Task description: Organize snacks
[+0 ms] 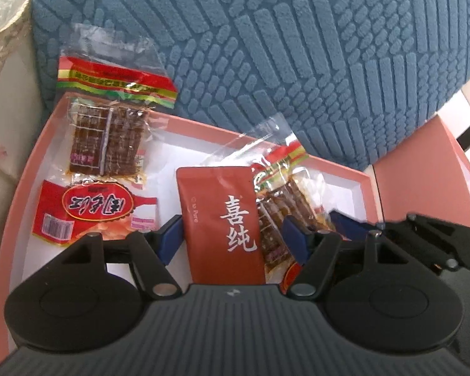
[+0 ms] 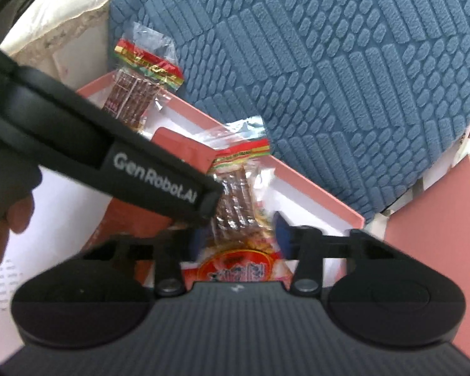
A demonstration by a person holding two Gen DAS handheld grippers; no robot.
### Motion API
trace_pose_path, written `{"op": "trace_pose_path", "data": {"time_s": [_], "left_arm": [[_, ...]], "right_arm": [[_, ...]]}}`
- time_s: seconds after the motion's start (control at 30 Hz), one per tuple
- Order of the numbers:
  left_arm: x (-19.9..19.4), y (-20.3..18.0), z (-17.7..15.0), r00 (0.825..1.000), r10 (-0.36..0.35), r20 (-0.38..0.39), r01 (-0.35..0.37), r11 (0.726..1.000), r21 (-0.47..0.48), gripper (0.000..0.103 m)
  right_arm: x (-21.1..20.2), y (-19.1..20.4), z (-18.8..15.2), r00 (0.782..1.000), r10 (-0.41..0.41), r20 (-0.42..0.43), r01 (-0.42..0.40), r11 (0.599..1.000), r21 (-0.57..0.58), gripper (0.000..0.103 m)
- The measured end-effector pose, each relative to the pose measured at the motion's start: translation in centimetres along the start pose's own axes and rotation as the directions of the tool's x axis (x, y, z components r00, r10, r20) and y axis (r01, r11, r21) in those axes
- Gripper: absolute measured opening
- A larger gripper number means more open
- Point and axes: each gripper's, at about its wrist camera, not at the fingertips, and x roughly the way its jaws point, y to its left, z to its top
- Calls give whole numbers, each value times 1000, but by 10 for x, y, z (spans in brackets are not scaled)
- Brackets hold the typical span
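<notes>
Inside the pink cardboard box (image 1: 31, 169), the left gripper (image 1: 232, 228) jaws straddle the rust-red foil pouch (image 1: 225, 222), released. Right gripper (image 2: 238, 235) jaws grasp a clear-wrapped brown snack packet (image 2: 235, 200). Risk: crowded grippers may collide, dislodging either packet.

Both pictures are bright, with soft daylight and no hard shadows. In the left wrist view the light is strongest at the upper left, where the pale cloth (image 1: 3, 6) is washed out almost to white. The clear wrappers of the snack packets (image 1: 106, 100) carry small glints. This view is mostly sharp, but straight lines bend near the edges, so the rim of the pink box (image 1: 12, 219) curves. In the right wrist view the black gripper arm (image 2: 109, 156) crossing from the left is smeared, and the packet (image 2: 235, 200) at the centre is blurred. The corners go dark there.
</notes>
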Motion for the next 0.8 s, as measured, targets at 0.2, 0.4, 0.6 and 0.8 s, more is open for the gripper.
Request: {"op": "trace_pose_path", "data": {"time_s": [0.2,0.4,0.6,0.8], "left_arm": [[-7,8,-2,1000,12,15,-12,999,-42,73],[-12,11,-3,1000,17,19,-16,998,-58,73],[-13,8,-2,999,48,19,-47,999,-17,73],[-8,-11,-12,991,121,48,-124,991,56,74]], "right_arm": [[-7,-21,-2,999,51,-5,-51,996,73,13],[-18,-35,0,997,72,19,-74,981,178,3],[-24,-50,5,998,27,51,-39,964,262,3],[-35,-69,11,994,-14,111,-25,938,346,3]]}}
